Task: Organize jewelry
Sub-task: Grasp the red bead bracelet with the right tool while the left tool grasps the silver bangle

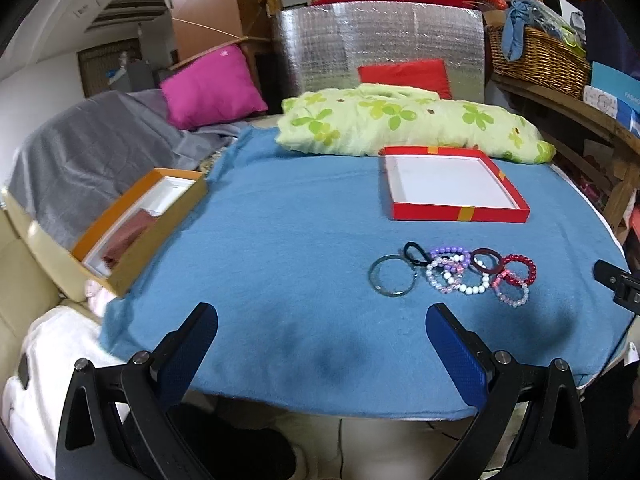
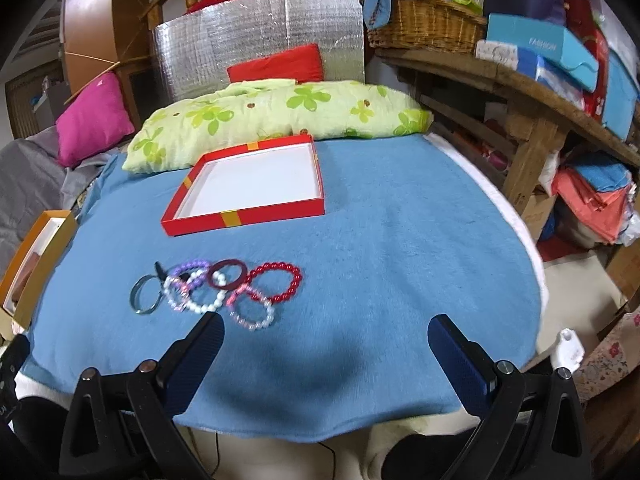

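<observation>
Fuzzy matt blue cloth (image 1: 280,240), glossy beaded bracelets (image 1: 460,276)

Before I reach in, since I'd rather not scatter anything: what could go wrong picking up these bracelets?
The bracelets lie overlapped: the white bead bracelet crosses the purple one and the dark red ring, so lifting one may drag its neighbours. The metal ring lies flat on the fuzzy blue cloth, so the left tongs may pinch fabric.

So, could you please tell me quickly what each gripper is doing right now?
Left gripper: tongs open, holding nothing.
Right gripper: tongs open, holding nothing.
</observation>
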Demonstrator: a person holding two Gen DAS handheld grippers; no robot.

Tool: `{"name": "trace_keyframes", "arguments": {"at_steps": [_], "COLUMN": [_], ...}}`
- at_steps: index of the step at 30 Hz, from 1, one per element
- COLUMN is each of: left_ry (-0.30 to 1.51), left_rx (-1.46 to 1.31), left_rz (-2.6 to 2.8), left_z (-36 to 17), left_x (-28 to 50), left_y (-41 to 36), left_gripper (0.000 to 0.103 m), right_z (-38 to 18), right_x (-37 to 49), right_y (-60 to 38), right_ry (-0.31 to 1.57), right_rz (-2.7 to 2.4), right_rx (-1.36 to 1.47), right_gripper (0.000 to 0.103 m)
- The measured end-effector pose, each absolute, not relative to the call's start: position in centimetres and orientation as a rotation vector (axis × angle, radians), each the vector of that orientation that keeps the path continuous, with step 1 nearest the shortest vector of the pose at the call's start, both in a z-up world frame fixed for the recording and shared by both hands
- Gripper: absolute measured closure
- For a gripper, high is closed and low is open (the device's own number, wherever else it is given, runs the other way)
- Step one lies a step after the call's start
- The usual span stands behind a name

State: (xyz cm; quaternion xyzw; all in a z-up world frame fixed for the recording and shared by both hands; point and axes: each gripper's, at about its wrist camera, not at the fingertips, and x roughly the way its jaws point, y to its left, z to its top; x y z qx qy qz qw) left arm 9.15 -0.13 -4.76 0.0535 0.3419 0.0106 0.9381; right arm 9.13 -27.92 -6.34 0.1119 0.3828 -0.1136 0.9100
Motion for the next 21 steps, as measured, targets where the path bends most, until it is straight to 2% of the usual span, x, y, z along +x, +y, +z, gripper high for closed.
{"name": "trace_keyframes", "arguments": {"at_steps": [3,8,15,17,18,19,21], "left_ry": [0.745,0.816,0.872,0.881,0.892,0.904,0.93], "left_rx": [0.091,0.084,0.041,0.032,0.022,0.012,0.001], "left_rz": [-0.059,-0.122,-0.181,-0.2,-0.213,-0.22,-0.227], "left_z": [-6.5,-9.8,-12.5,-12.9,-13.3,-13.6,-14.2], "left_x": [11.8,16.4,21.1,21.7,22.2,22.5,23.2], "left_y": [-0.3,-1.2,-1.3,-1.4,-1.4,-1.4,-1.2], "left_gripper": [0.0,0.0,0.0,0.0,0.002,0.008,0.02], "right_z": [-8.3,-11.9,-14.9,-15.7,-16.1,-16.5,-16.6], "right_x": [11.6,15.9,20.2,21.3,21.8,22.4,23.0], "right_y": [-29.2,-30.8,-31.2,-30.7,-30.6,-30.4,-29.9], "right_ry": [0.827,0.894,0.95,0.987,1.0,1.011,1.004], "right_rz": [-0.162,-0.069,-0.041,-0.027,-0.027,-0.028,-0.042], "right_rx": [0.274,0.316,0.349,0.325,0.317,0.308,0.267], "right_gripper": [0.002,0.038,0.053,0.066,0.068,0.069,0.078]}}
